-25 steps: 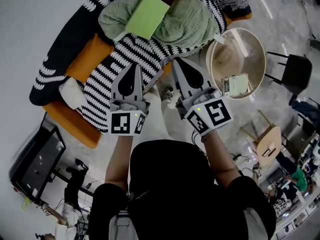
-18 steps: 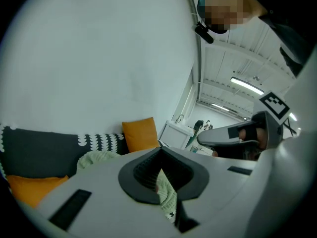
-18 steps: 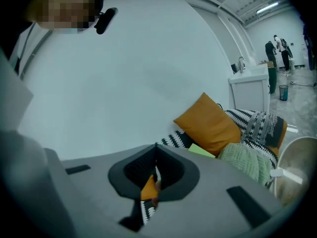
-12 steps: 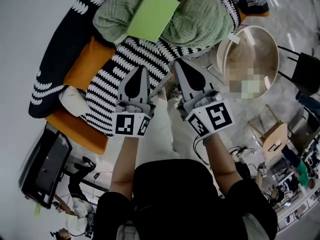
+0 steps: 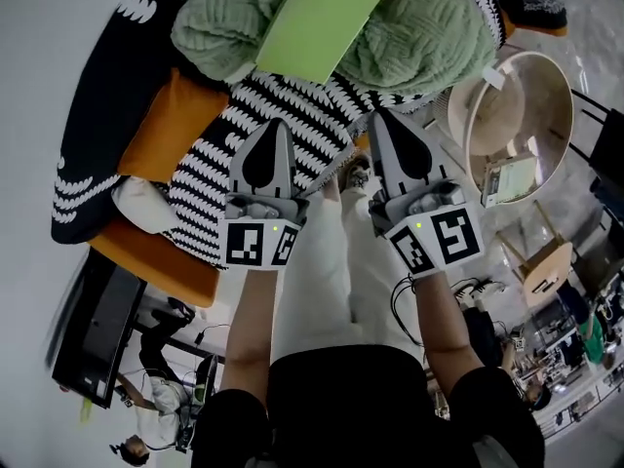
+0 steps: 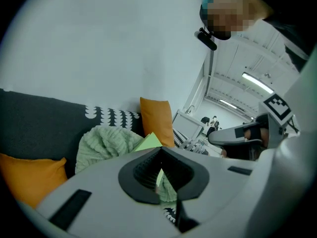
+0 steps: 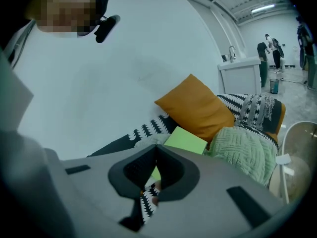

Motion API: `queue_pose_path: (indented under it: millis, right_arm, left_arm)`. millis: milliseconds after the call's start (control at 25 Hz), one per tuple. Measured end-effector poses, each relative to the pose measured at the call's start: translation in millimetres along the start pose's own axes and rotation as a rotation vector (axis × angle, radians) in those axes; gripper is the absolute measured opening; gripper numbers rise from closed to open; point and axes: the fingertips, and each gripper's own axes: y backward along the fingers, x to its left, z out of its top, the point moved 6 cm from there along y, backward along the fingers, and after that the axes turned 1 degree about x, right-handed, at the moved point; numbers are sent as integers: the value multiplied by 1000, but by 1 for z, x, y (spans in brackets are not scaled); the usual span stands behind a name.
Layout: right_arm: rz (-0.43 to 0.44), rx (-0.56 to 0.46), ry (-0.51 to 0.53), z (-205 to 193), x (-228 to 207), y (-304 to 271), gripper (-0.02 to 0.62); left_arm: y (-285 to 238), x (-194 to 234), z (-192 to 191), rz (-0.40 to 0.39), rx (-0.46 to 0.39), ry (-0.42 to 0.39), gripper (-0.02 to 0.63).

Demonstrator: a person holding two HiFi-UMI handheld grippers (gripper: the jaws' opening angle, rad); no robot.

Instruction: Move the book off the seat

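Observation:
A lime-green book (image 5: 317, 18) lies tilted on a pale green knitted blanket (image 5: 429, 29) heaped on the sofa seat. It also shows in the left gripper view as the book (image 6: 149, 142) and in the right gripper view as the book (image 7: 185, 141). My left gripper (image 5: 277, 125) is shut and empty, its tip over the black-and-white patterned throw (image 5: 210, 178), short of the book. My right gripper (image 5: 382, 115) is shut and empty beside it, near the blanket's front edge. Neither touches the book.
An orange cushion (image 5: 166, 130) and a white pillow (image 5: 141, 203) lie left of the grippers. A round pale table (image 5: 561, 96) holding a small box (image 5: 512, 178) stands right of the sofa. Another orange cushion (image 7: 195, 105) leans behind the book.
Both grippers have come down, still shut and side by side. The sofa, blanket and book now look larger and sit higher in the head view.

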Motion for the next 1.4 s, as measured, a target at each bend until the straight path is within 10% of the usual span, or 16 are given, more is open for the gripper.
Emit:
queue_pose_path:
  millis: [640,1400]
  right_arm:
    - [40,84,67,-48,-20,-43,15]
    - [15,113,28,-70,-18,-39,15]
  left_arm:
    - [-61,63,-80,-42,108,113,18]
    - [-111,113,-103,-136,39,491,299]
